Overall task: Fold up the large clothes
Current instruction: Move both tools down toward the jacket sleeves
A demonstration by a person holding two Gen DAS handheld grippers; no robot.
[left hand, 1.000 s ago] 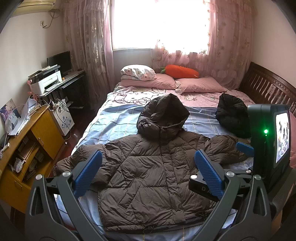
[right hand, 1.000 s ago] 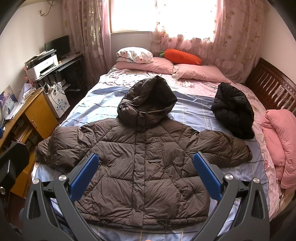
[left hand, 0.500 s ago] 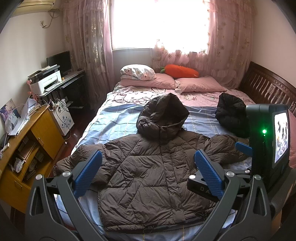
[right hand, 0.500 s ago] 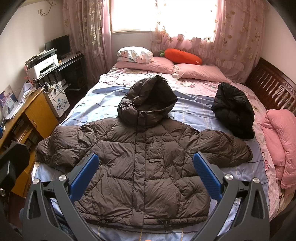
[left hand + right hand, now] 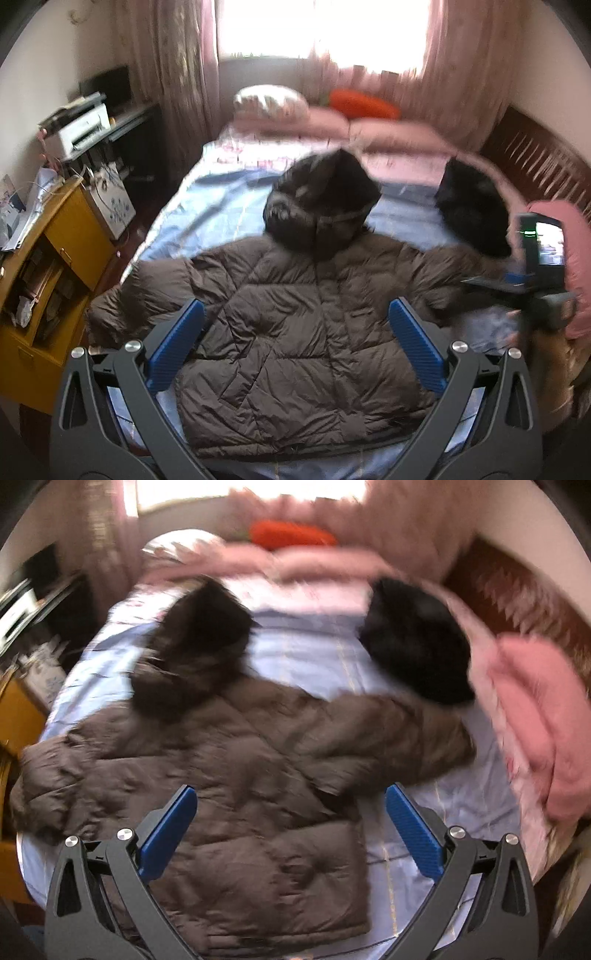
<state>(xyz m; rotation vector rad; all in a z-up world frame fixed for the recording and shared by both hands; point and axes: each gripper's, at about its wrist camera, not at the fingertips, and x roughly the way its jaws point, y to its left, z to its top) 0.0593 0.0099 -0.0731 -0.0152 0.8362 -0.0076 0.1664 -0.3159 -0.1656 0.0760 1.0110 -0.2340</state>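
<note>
on the bed (image 5: 207,206) the jacket (image 5: 295,332) lies flat, unfolded. your left gripper (image 5: 295,347) and right gripper (image 5: 291,834) are wide apart, empty; take a sleeve (image 5: 413,731) next.

The bed (image 5: 221,206) wears a light blue sheet. A brown hooded jacket (image 5: 303,325) lies flat across its near half, sleeves spread to both sides, hood toward the pillows (image 5: 332,125). A black jacket (image 5: 469,206) sits bunched near the right edge. An orange carrot cushion (image 5: 362,107) rests on the pillows. A pink quilt (image 5: 535,716) is heaped at the right side.
</note>
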